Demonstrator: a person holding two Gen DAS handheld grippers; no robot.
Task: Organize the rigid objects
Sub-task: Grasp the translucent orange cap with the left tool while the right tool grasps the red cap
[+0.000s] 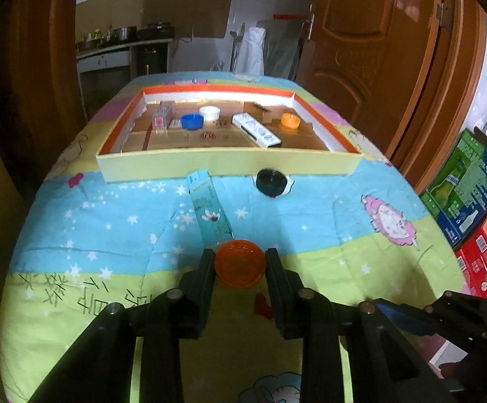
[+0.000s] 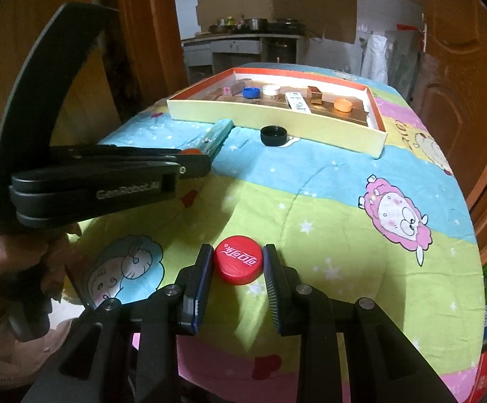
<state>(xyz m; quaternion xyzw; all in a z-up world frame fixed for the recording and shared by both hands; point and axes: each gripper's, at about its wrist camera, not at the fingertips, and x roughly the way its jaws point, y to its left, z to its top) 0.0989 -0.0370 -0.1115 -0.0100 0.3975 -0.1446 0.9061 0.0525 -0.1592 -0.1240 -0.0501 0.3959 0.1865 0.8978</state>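
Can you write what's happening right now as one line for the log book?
left gripper: shut on orange cap | right gripper: shut on red cap | tray: ahead | black cap: outside tray

A table covered by a bright cartoon-printed quilt (image 1: 327, 235) carries everything. At its far end lies a shallow cardboard tray (image 1: 230, 164) with pale yellow outer walls and an orange-red rim. Just in front of the tray's near wall a black cap (image 1: 271, 181) rests open side up on a small white scrap. Beside it, to the left, a teal carton (image 1: 208, 208) lies flat, one end touching the tray wall. At the carton's near end sits an orange cap (image 1: 240, 263), and toward the near edge a red cap (image 2: 238, 263) rests printed top up on the green band.
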